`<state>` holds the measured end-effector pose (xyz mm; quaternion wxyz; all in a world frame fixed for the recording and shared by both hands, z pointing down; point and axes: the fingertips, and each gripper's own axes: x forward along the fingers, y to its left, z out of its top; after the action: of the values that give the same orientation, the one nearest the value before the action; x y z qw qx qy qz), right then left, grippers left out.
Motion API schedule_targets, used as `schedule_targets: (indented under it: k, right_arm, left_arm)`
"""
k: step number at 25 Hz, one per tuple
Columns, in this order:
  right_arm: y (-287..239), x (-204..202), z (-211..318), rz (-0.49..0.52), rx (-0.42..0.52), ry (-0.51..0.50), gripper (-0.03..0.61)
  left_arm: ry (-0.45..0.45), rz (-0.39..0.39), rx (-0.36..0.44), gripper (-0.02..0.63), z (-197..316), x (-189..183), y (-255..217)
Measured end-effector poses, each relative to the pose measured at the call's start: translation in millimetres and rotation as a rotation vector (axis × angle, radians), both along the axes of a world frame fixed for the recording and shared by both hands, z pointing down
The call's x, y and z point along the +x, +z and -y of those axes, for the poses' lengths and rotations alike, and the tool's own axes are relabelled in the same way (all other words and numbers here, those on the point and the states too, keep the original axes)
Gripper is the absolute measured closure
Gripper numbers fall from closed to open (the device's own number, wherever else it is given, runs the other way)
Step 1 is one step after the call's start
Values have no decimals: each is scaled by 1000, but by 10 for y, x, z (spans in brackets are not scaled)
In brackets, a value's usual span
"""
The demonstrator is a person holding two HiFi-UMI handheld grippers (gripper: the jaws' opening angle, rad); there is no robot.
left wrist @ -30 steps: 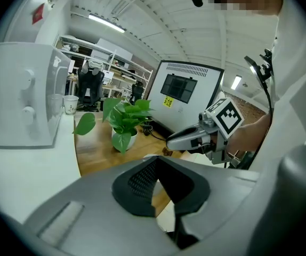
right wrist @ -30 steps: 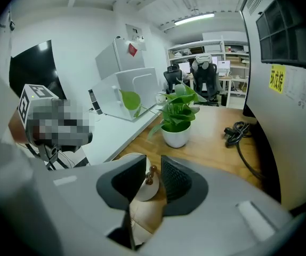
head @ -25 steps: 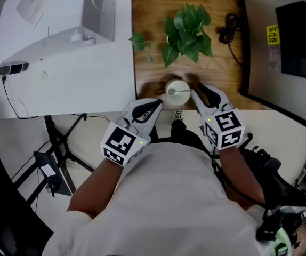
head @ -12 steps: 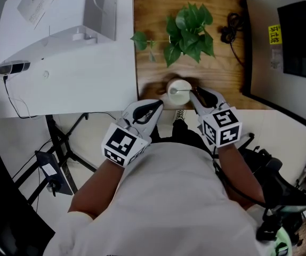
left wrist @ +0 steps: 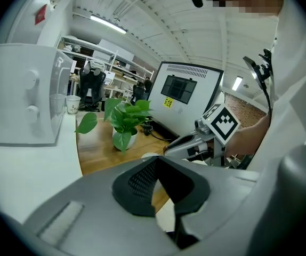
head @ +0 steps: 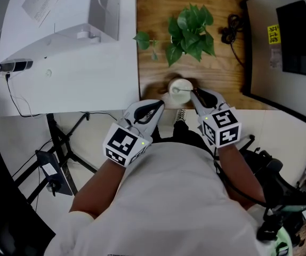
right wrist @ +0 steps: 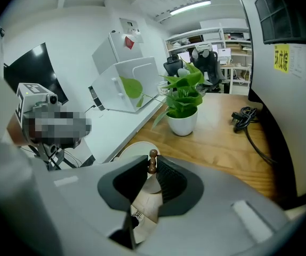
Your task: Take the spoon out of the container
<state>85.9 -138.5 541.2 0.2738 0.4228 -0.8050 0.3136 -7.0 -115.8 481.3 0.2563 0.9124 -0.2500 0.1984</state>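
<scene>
A white container [head: 179, 86] stands near the front edge of the wooden table [head: 222, 71]. A spoon [head: 185, 91] rests in it, its thin handle pointing right. My right gripper [head: 194, 93] reaches in from the right, shut on that handle. In the right gripper view the handle's brown knob [right wrist: 152, 154] pokes up between the closed fingertips, with the container's rim [right wrist: 136, 149] just beyond. My left gripper [head: 157, 105] hovers off the table's front left edge, shut and holding nothing. In the left gripper view its tips [left wrist: 155, 161] meet in front of the container [left wrist: 148, 155].
A potted green plant [head: 189, 28] stands behind the container. A black cable [head: 228, 32] lies at the back right, beside a large dark monitor [head: 289, 41]. A white appliance [head: 62, 36] fills the counter to the left. A stand's legs [head: 62, 143] show on the floor.
The right gripper's jaws, wide apart a second ago, have narrowed onto the spoon handle and moved slightly toward the container. The left gripper has barely moved.
</scene>
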Motion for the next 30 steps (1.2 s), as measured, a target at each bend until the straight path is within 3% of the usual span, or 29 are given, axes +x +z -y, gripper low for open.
schedule_targets:
  k: [16,30]
  right_arm:
    - [-569,65,-70,35,141,-9,522]
    - [-1410,121,-307,68,273,-8,522]
  left_arm:
    - [-32,-21,91,609,-61,6,-240]
    - [-26,-51,178,609,-173,-59,-684]
